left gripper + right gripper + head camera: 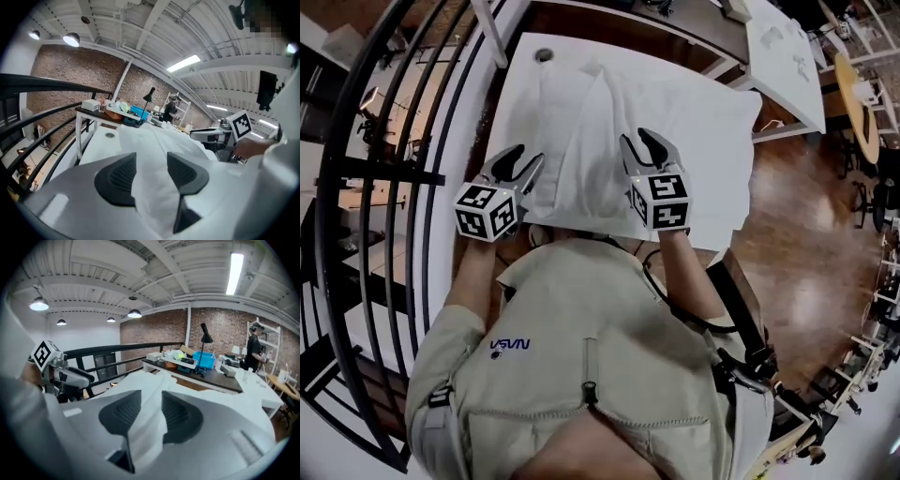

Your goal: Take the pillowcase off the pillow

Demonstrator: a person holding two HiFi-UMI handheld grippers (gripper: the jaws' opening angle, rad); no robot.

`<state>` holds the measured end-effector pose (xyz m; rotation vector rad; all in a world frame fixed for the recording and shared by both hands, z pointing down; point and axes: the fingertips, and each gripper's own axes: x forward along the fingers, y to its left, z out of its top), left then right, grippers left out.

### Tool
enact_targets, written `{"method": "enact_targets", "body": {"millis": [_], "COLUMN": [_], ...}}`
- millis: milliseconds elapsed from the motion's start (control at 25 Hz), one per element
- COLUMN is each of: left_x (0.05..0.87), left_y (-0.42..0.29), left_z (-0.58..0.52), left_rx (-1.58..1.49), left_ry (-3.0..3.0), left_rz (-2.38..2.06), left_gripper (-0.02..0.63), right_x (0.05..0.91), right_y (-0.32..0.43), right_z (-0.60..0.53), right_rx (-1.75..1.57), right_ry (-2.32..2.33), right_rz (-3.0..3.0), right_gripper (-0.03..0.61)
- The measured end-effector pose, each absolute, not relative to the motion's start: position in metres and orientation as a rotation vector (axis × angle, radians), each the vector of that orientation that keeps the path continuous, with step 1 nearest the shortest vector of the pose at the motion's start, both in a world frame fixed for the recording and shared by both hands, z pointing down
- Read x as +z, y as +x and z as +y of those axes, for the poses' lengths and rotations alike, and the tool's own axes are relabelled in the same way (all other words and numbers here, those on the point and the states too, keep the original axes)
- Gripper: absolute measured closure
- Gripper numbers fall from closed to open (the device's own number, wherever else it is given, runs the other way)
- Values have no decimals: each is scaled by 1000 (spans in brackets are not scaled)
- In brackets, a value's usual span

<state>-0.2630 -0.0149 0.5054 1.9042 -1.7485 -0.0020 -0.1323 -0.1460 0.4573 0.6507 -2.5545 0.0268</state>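
Both the left gripper (523, 161) and right gripper (637, 141) are released, with the pillowcase (581, 141) loose between the jaws; the pillow (703, 131) seems not yet uncovered.

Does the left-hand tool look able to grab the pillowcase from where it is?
Probably yes: a fold of the pillowcase lies right between the left gripper's parted fingers, and nothing seems to block it.
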Motion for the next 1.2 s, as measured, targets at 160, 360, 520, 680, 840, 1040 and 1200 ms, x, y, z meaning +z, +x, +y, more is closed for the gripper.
{"method": "enact_targets", "body": {"millis": [160, 360, 520, 680, 840, 1040, 1200], "left_x": [549, 571, 551, 525, 502, 489, 495], "left_y": [-218, -201, -202, -210, -232, -270, -293], "left_z": [21, 19, 6, -2, -9, -16, -9], "left_rx": [78, 106, 133, 67, -91, -129, -126], "left_ry": [1860, 1833, 1900, 1929, 1859, 1814, 1777], "left_rz": [-1559, -1484, -1528, -1583, -1674, -1789, -1828], "left_gripper": [391, 470, 579, 589, 592, 594, 592], "right_x": [475, 501, 544, 547, 519, 508, 519], "right_y": [-115, -122, -136, -143, -132, -92, -49], "right_z": [-81, -21, 5, -7, -27, -54, -78], "right_rx": [113, 133, -2, -162, -204, -160, -88], "right_ry": [531, 310, 204, 300, 424, 555, 653], "right_rz": [-2556, -2511, -2383, -2353, -2387, -2336, -2255], "right_gripper": [442, 438, 396, 449, 535, 568, 569]}}
